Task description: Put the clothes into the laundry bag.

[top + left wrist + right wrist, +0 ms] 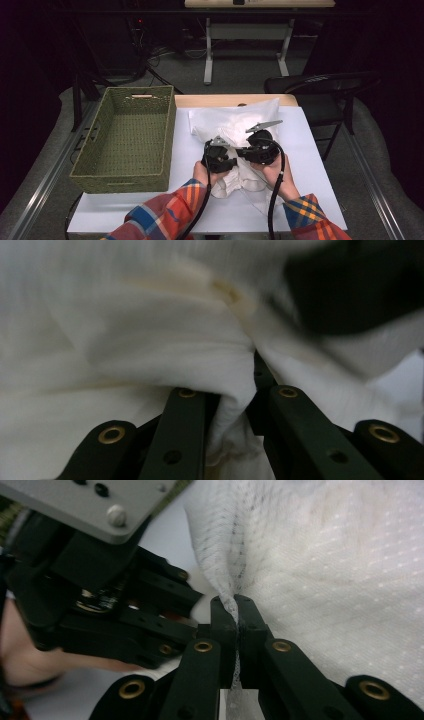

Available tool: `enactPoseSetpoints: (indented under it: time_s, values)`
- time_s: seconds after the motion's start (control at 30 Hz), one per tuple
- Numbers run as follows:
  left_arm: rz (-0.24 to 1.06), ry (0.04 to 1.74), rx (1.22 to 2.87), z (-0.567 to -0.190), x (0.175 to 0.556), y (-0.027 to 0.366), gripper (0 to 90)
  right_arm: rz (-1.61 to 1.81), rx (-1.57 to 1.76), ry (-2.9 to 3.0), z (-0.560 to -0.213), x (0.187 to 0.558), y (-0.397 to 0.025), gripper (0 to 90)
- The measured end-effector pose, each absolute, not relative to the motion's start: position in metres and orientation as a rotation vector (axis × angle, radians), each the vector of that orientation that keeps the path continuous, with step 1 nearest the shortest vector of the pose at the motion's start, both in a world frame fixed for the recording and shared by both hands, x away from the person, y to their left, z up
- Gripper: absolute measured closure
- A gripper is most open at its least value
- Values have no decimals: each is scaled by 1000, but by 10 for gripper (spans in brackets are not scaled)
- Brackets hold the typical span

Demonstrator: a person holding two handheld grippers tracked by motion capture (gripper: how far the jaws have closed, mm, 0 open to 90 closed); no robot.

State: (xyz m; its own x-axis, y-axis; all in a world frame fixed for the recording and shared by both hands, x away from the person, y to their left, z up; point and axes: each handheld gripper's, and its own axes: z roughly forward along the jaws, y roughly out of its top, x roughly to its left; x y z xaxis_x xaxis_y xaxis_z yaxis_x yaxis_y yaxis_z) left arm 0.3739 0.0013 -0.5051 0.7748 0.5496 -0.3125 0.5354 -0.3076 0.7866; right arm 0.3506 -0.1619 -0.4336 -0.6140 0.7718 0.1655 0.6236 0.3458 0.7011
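Cloth [235, 131] is pinched in both closed grippers — left [231, 405], right [235, 611] — so I'd lift evenly toward the basket [131, 137].

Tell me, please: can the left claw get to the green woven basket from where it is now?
Probably yes. The green woven basket stands open just left of the left claw, with bare table between. But this claw is shut on the white cloth garment, so the cloth would come along.

White garment [235, 131], thin fabric with a fine dotted weave, crumpled and bunched. Lies mid-counter toward the far edge, right of centre. Folds gathered and raised at its near side.
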Motion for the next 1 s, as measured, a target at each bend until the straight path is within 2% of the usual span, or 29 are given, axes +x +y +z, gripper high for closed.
enactPoseSetpoints:
  time_s: [0.07, 0.13, 0.2, 0.37, 0.53, 0.67, 0.73, 0.93, 1.0]
  values:
    - [30, 820, 1967, -505, 380, -2, 815, 1171, 1265, 2401, -426, 348, -164, 890]
    - [-11, 847, 2009, -518, 389, -2, 782, 1187, 1295, 2406, -427, 349, -169, 889]
    - [-20, 844, 2054, -523, 391, 0, 684, 1141, 1327, 2424, -438, 353, -172, 886]
    - [14, 779, 2138, -515, 382, 16, 371, 1079, 1333, 2428, -445, 357, -175, 880]
    - [47, 789, 2184, -507, 372, 37, 220, 1060, 1315, 2446, -445, 358, -174, 862]
    - [69, 855, 2238, -508, 368, 50, 107, 1037, 1303, 2456, -446, 358, -170, 854]
    - [68, 911, 2271, -514, 369, 53, 18, 1030, 1304, 2457, -446, 358, -170, 854]
    - [-22, 1003, 2267, -537, 377, 54, 0, 1021, 1306, 2466, -450, 359, -169, 850]
    - [-45, 1017, 2218, -542, 378, 52, 56, 1021, 1307, 2469, -450, 358, -167, 850]
